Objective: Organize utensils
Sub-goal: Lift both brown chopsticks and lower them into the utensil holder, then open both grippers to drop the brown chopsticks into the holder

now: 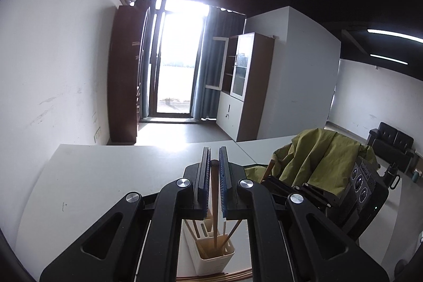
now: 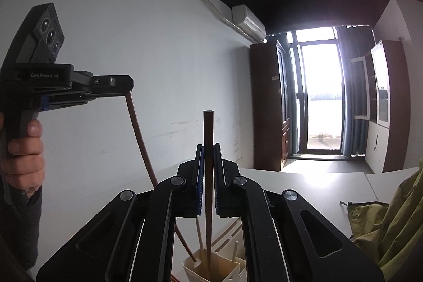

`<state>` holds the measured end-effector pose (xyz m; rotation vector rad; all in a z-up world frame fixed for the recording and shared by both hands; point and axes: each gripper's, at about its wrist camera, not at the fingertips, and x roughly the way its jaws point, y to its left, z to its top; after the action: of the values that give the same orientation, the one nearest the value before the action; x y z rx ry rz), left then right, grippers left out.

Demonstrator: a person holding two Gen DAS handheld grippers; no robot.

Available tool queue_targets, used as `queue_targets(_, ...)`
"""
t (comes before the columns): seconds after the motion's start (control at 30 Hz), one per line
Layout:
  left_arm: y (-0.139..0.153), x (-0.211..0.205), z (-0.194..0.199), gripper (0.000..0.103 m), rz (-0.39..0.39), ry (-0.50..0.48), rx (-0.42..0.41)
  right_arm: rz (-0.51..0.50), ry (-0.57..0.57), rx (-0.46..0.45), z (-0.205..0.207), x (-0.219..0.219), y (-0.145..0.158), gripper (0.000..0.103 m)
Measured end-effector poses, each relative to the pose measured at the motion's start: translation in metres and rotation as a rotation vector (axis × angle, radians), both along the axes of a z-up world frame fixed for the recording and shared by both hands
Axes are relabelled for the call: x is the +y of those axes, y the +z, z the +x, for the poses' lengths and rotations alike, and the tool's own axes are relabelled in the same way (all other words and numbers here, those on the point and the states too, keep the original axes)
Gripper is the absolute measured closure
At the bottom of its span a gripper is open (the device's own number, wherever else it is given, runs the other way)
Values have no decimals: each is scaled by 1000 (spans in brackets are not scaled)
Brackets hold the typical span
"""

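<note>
White table [image 1: 105,176] bears cream utensil holder [image 1: 214,260] and green cloth [image 1: 317,157].

You face a blown-out far glass door [image 1: 179,57], glare across the table [image 1: 105,176], dim ceiling, fisheye-bent dark edges, near hand-held gripper [image 1: 214,165] backlit.

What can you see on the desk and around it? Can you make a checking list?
Surface: white table, mostly bare.
Job's things: white holder with several sticks; more sticks lie beside it.
Clutter: green cloth.
Grippers: left claw shut on a brown chopstick; right claw shut on a dark chopstick, both tips over the holder.
Cables: nothing seen.
Surroundings: bright glass door, cabinets, black sofa.
</note>
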<state>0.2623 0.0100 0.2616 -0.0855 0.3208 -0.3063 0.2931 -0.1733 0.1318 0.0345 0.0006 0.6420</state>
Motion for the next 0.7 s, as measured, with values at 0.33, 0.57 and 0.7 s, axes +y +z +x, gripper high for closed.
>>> queue_targets(0.33, -61, -9, 51, 97, 44, 4, 169, -78, 2, 137, 17, 5, -34, 96)
queue_targets(0.57, -105, -18, 68, 97, 79, -4, 265, -118, 19, 221, 25, 11, -65, 96)
queue_targets(0.7, -121, -20, 71, 97, 91, -10, 301, -127, 24, 243, 28, 12, -76, 96)
